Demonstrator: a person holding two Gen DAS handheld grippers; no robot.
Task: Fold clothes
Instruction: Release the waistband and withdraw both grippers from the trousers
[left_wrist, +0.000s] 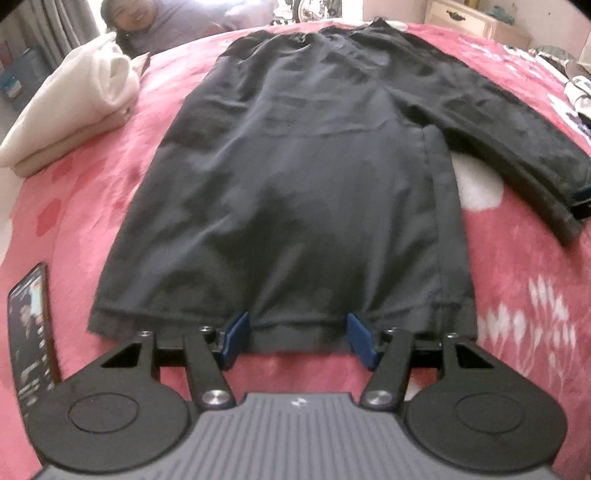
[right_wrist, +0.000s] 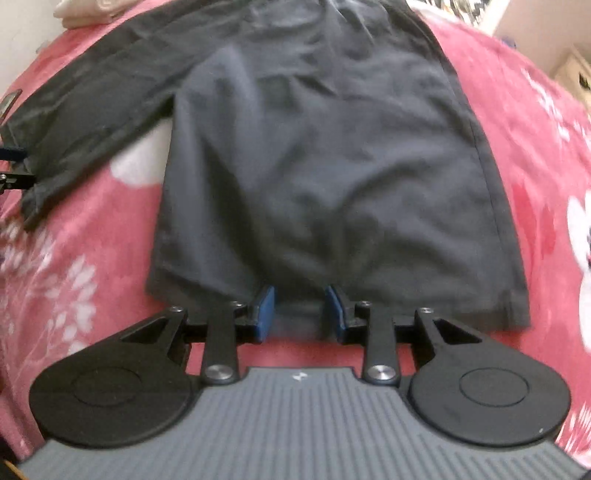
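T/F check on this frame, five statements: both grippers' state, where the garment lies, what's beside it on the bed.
1. The left gripper is open at the dark garment's hem. True.
2. The right gripper is shut on a sleeve. False: it is open, at the hem.
3. The garment lies spread on a pink blanket. True.
4. A phone lies on top of the garment. False: it lies on the blanket beside it.
5. The folded cream cloth is dark blue. False: it is cream.
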